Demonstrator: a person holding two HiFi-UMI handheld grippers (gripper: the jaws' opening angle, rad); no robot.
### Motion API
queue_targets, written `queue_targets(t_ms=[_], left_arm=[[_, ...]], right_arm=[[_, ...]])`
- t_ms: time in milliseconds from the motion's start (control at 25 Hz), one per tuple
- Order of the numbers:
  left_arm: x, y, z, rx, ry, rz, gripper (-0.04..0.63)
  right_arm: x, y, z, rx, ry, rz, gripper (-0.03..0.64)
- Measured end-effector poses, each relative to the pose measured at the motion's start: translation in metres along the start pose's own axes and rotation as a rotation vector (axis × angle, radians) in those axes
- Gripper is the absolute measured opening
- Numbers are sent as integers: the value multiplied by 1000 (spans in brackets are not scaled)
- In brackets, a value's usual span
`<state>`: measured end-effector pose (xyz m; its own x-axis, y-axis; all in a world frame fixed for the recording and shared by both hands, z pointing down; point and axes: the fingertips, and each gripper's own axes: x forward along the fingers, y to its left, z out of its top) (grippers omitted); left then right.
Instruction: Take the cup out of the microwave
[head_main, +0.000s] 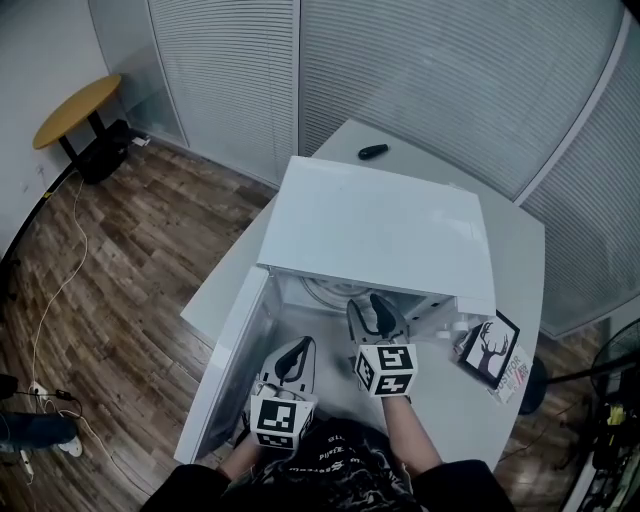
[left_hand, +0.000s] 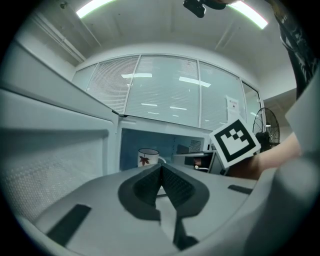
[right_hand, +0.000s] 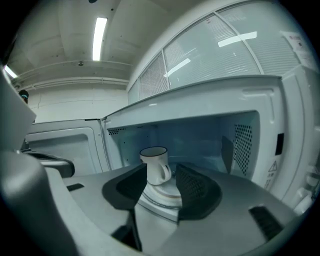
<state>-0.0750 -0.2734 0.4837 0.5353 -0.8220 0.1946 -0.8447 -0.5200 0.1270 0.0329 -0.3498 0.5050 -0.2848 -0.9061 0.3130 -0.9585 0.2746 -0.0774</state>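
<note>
- Your right gripper (right_hand: 161, 173) has its jaws spread wide and holds nothing. It points into the open cavity of the white box-shaped microwave (head_main: 380, 225).
- The white ceramic cup with a dark rim (right_hand: 156, 165) stands upright straight ahead of that gripper, in line with the gap between the jaws. Neither pad touches it. Its handle is turned toward the right-hand jaw.
- The cup sits on the round glass turntable (right_hand: 160, 197), which lies below and just beyond the jaw tips.
- Your left gripper (left_hand: 161, 172) has its jaws closed together on nothing. It hangs back outside the cavity, with the swung-open door (head_main: 225, 370) to its left.
- You appear to be on the reach-in, with the grasp not yet made.
- Next, I judge, push the right gripper forward until the cup body is between the pads, and keep the handle clear of the right-hand jaw. Then close, lift off the turntable and draw straight back under the cavity roof.
- The cup shows a red-brown leaf motif in the left gripper view, with no wording.
- A triangle warning label (right_hand: 274, 170) on the microwave frame, right of the tool, is too small to read.
- The print on the deer-silhouette card (head_main: 490, 350) is also too small to read.
</note>
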Motion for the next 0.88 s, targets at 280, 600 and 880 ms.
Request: queue_targets(t_ms=[280,600,880], left_arm=[[0,1,-3,-1,12,1,6],[4,5,-8,5,35,4,6],[4,4,-8,25,42,0,6]], right_arm=[[20,-7,-2,-15,26,-20,170],[38,-7,-12,-27,64,-26,170],[49,-7,-14,-50,84,-48,158]])
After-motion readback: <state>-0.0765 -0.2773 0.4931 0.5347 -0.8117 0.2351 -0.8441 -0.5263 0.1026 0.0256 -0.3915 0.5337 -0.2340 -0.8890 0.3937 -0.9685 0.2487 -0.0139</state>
